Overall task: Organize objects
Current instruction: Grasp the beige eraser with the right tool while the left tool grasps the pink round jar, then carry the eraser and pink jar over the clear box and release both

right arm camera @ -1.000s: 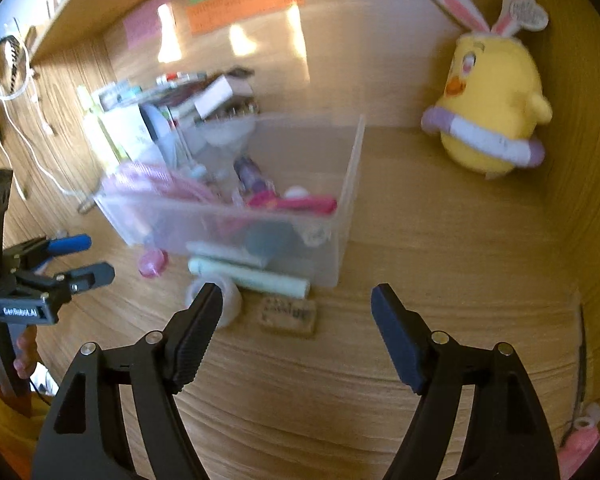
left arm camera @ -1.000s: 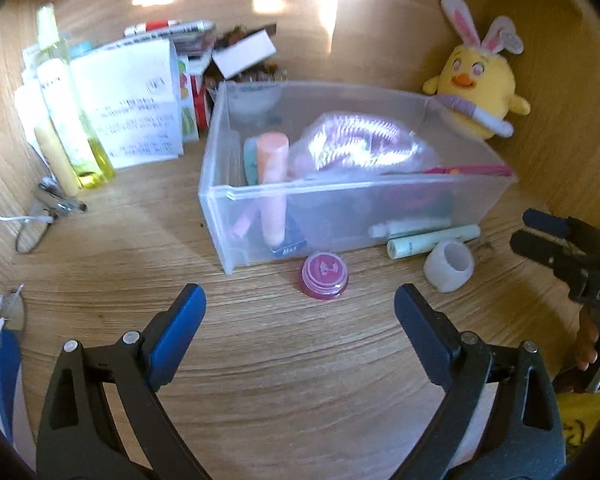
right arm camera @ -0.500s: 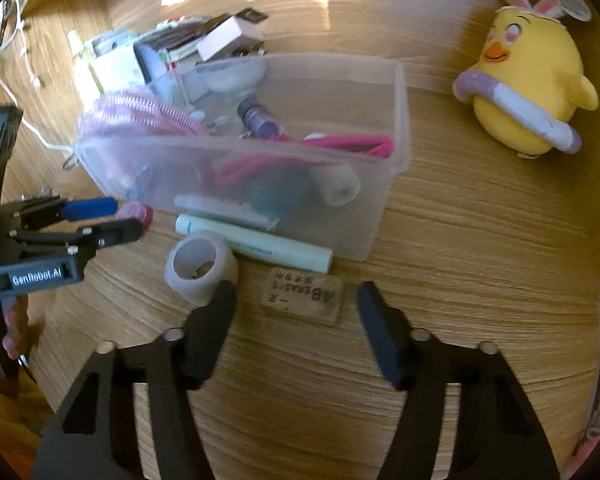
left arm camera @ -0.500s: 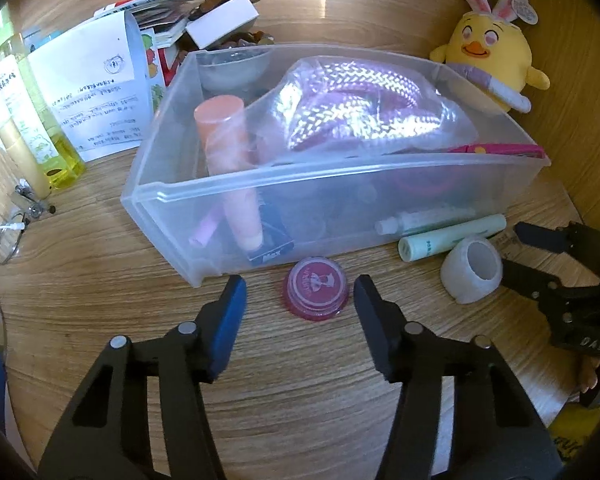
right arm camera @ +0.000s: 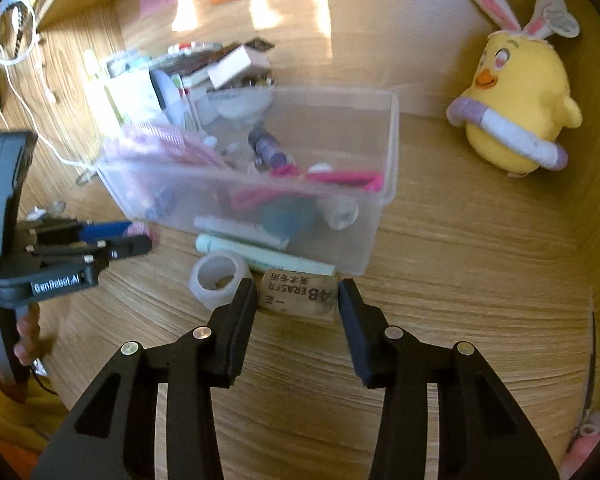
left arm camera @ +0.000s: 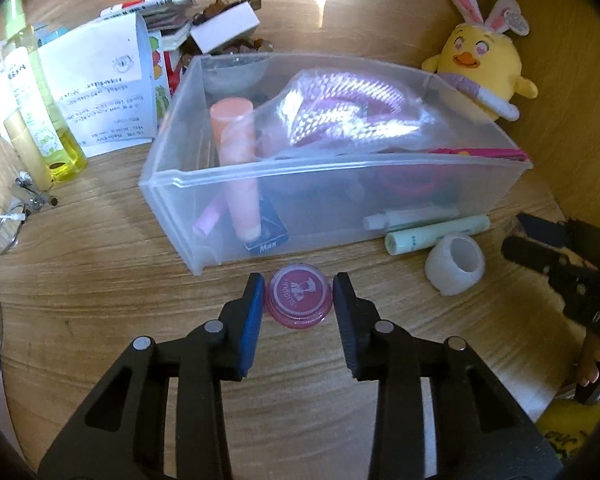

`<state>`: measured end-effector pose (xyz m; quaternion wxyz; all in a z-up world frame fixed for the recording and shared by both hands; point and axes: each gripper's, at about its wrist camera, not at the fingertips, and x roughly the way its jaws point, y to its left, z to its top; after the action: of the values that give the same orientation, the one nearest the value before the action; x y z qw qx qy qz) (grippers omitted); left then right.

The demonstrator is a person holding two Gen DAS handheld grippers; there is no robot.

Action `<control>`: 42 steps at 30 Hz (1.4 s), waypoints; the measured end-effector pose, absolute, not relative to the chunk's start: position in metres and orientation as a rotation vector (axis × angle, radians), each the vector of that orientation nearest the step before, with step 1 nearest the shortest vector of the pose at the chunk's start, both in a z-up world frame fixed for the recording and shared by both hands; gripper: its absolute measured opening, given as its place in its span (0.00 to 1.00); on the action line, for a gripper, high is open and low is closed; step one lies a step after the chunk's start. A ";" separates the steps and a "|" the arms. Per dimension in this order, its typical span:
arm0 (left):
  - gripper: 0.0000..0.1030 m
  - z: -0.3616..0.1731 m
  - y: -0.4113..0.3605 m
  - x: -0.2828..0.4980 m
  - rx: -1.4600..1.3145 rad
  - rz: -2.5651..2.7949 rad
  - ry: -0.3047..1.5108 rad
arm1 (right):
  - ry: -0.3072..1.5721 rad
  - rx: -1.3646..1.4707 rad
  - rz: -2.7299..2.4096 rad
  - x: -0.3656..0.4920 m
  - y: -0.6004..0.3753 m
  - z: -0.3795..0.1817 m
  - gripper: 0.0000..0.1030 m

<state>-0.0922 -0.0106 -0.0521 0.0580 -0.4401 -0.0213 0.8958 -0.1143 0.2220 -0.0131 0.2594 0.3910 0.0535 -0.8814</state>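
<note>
Pink jar between my left gripper's closing jaws, eraser between my right gripper's closing jaws, clear bin at twelve o'clock.

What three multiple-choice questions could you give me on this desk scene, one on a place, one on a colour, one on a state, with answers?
1. Where does the round pink lidded jar lie?
A. inside the bin
B. on the wooden desk in front of the clear plastic bin
C. beside the plush

2. What colour is the bunny-eared plush chick?
A. yellow
B. green
C. blue

3. What sits between the fingers of the right gripper?
A. the white tape roll
B. nothing
C. the tan rectangular eraser

Answers:
1 B, the jar rests on bare wood just ahead of the bin's front wall, between the closing jaws of the left gripper.
2 A, its body is yellow.
3 C, the printed eraser lies between the closing jaws; the white tape roll lies outside them, to its left.
</note>
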 end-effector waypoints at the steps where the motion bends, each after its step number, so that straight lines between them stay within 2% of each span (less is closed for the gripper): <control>1: 0.34 -0.049 -0.012 -0.088 -1.318 2.721 -0.064 | 0.128 1.040 -2.392 -0.113 0.224 -0.007 0.38; 11: 0.34 0.008 -0.017 -0.065 -1.074 2.811 -0.085 | 0.079 0.842 -2.443 -0.094 0.225 0.042 0.38; 22: 0.34 0.052 -0.033 -0.072 -0.893 2.907 -0.149 | 0.028 0.734 -2.444 -0.106 0.210 0.070 0.38; 30: 0.34 0.049 -0.050 -0.101 -0.937 2.908 -0.205 | -0.017 0.755 -2.404 -0.132 0.192 0.069 0.38; 42: 0.34 0.021 -0.050 -0.138 -1.066 2.820 -0.228 | 0.005 0.904 -2.322 -0.168 0.163 0.031 0.38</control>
<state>-0.1376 -0.0496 0.0215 0.0589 -0.3519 -0.0753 0.9311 -0.1677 0.1631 0.0315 0.3193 0.3440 0.0019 -0.8830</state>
